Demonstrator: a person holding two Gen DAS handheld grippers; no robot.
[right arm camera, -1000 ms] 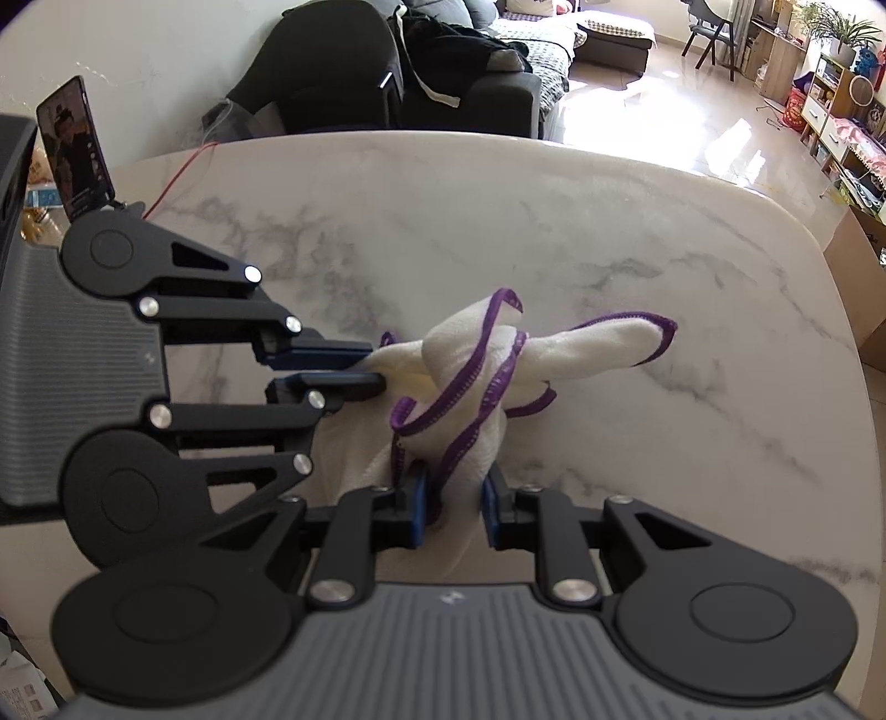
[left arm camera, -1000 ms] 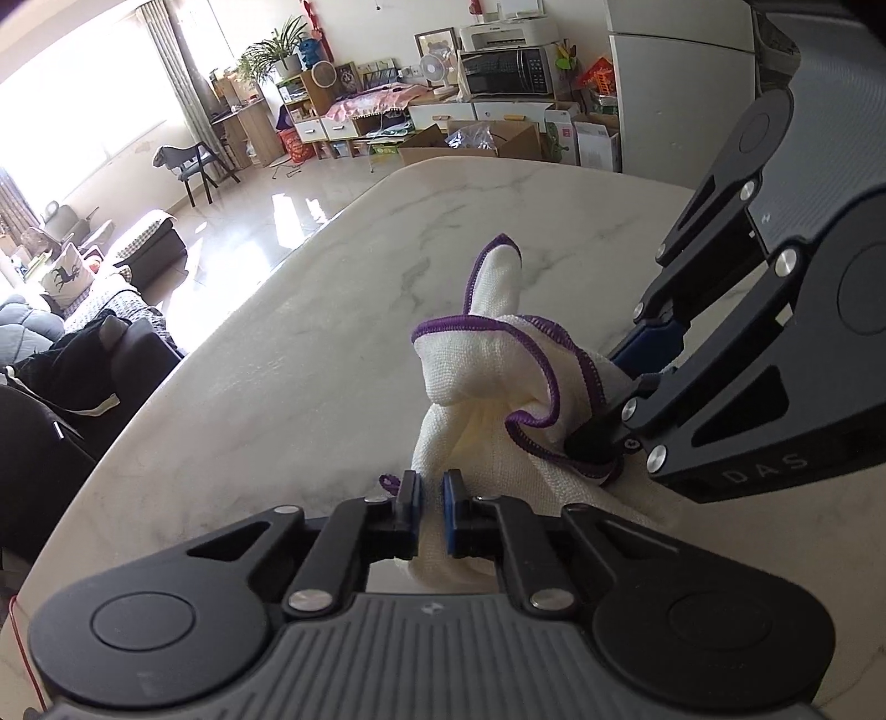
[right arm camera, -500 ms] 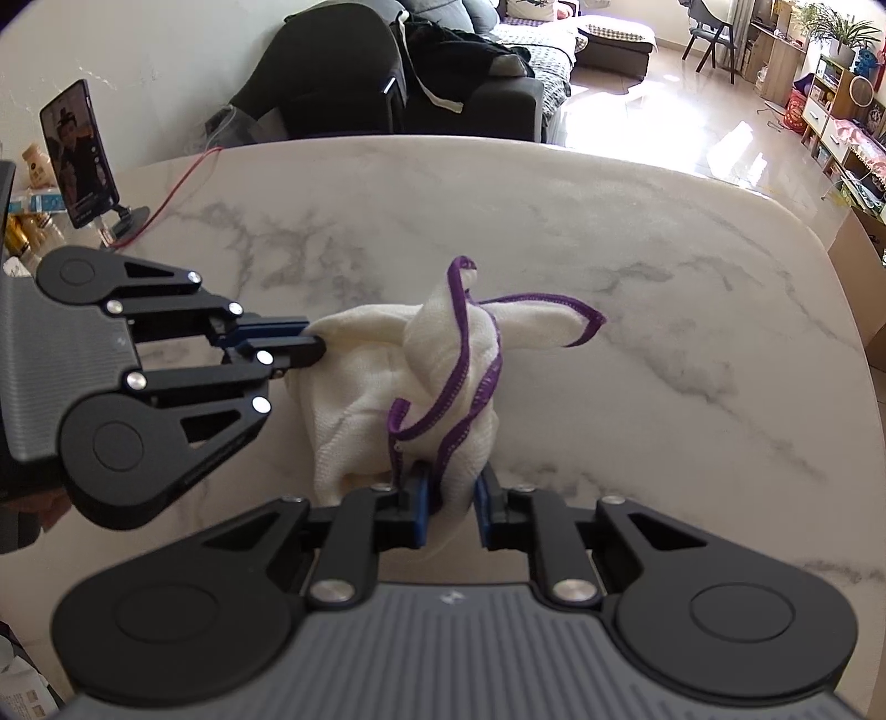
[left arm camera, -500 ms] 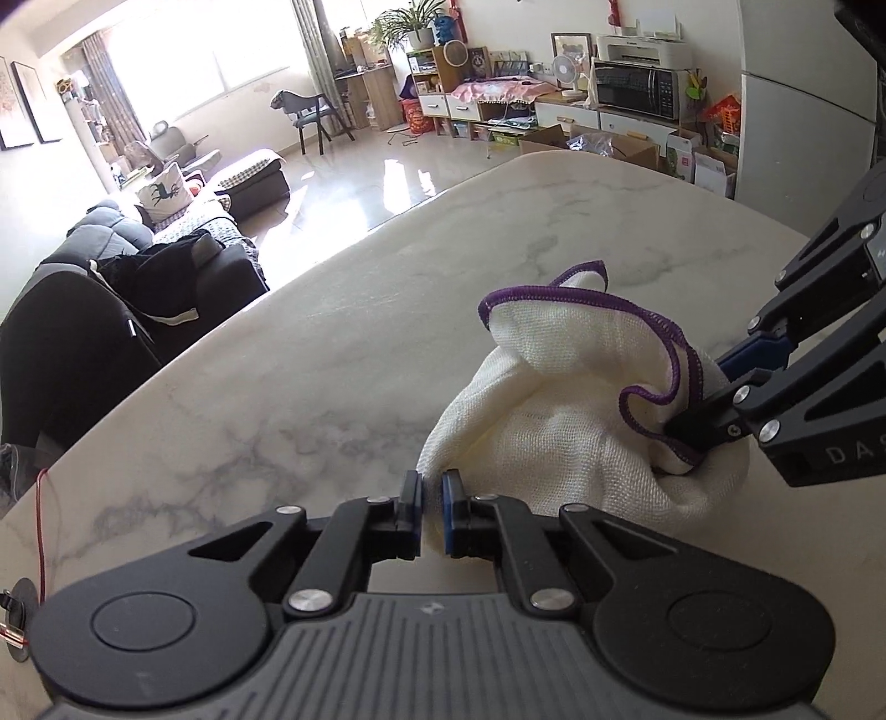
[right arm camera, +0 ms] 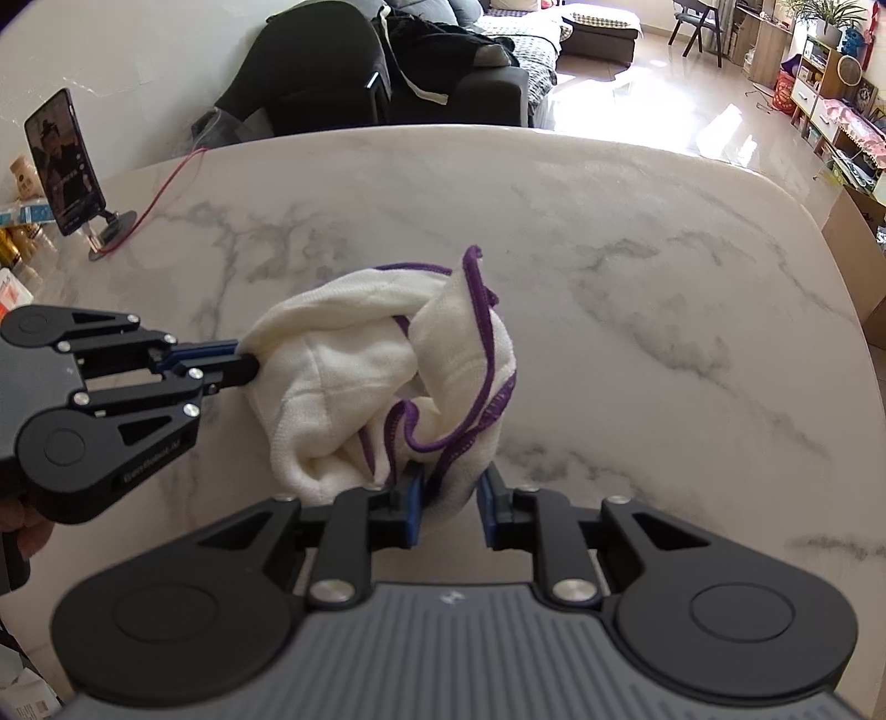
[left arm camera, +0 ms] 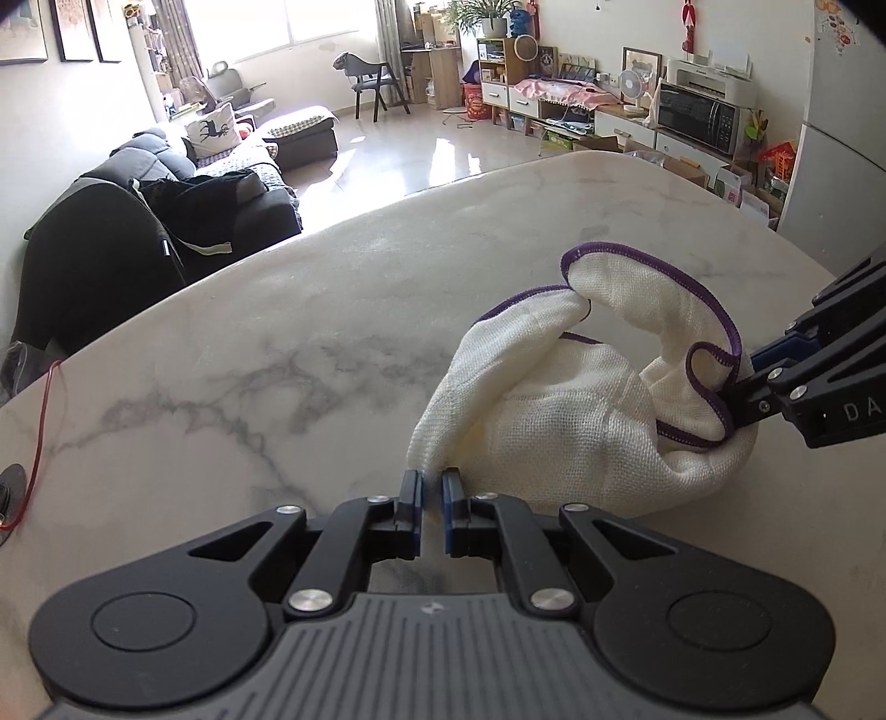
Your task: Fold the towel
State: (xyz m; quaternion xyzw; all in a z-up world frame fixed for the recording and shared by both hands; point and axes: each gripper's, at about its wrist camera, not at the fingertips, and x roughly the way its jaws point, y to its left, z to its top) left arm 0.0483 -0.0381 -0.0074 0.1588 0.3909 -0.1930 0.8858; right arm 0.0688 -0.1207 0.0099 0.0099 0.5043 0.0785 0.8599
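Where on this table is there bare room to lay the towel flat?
Bare marble lies beyond the towel toward the table's far edge, and right of it. The left side is crowded: left gripper, phone on its stand, red cable.

This is a home, an open living room. A marble-topped desk [left arm camera: 277, 343] fills the foreground. At the upper left of the left wrist view stand a dark sofa [left arm camera: 166, 188] with cushions and bright curtained windows [left arm camera: 266, 27]; along the upper right run low cabinets [left arm camera: 531, 105], a microwave [left arm camera: 698, 116], a potted plant [left arm camera: 482, 11] and what looks like a refrigerator [left arm camera: 841, 138].
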